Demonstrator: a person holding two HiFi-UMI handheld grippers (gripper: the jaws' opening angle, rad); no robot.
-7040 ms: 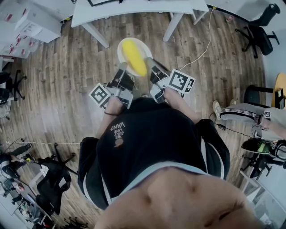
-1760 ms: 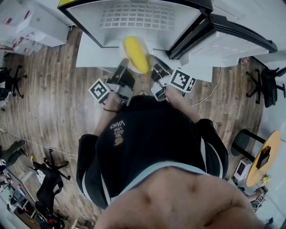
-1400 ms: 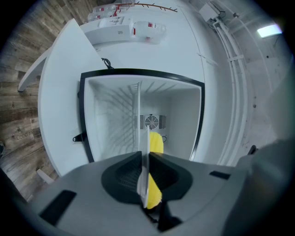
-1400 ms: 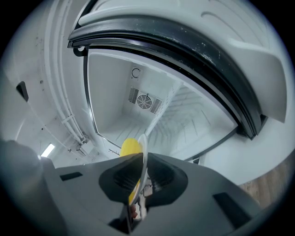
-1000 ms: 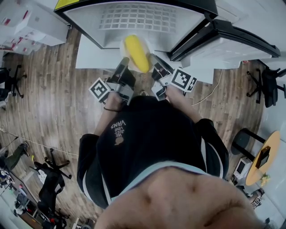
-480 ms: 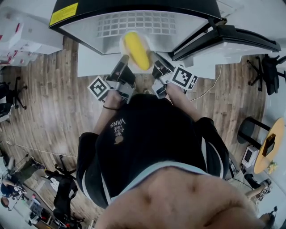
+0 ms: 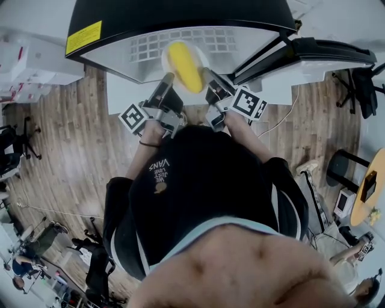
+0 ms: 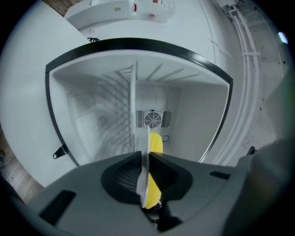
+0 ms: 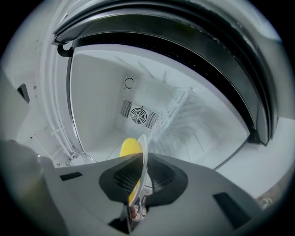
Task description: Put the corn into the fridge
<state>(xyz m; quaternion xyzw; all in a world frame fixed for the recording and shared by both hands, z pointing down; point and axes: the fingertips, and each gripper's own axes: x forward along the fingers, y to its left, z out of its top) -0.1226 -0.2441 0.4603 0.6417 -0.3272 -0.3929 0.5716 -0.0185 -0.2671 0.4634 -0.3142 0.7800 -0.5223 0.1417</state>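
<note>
Left gripper point(image 7: 166, 79) point(image 8: 144, 162): jaws closed down to a thin gap, clamped on the left rim of the plate; grip unchanged from the earlier frames.
Right gripper point(image 7: 207, 74) point(image 9: 140, 162): jaws likewise nearly together, pinching the plate's right rim; same hold as before.
Plate point(image 7: 165, 59) point(image 8: 143, 184) point(image 9: 144, 145): white, round, carried between the two grippers, edge-on in both gripper views.
Change from earlier: seven seconds ago the plate hung over wood floor point(image 7: 60, 138) before a white table, with no fridge in sight. Half a second ago the fridge was already ahead; it now fills more of the head view and the plate lies further over its opening.
Corn point(image 7: 183, 65) point(image 8: 156, 142) point(image 9: 128, 147): one ear, bright yellow, smooth and elongated, lying lengthwise on the plate, pointing away from the person. It is at the mouth of the fridge, on the plate, not set down inside.
Fridge point(image 7: 180, 15): black top, yellow label point(image 7: 83, 37) at its left corner, white interior, open.
Fridge door point(image 7: 328, 53): swung out to the right.
Wire shelf point(image 7: 150, 47) point(image 8: 117, 108): white, bare where visible, beyond the plate.
Fan vent point(image 8: 152, 119) point(image 9: 138, 114): round grille on the back wall, farthest point seen.
</note>
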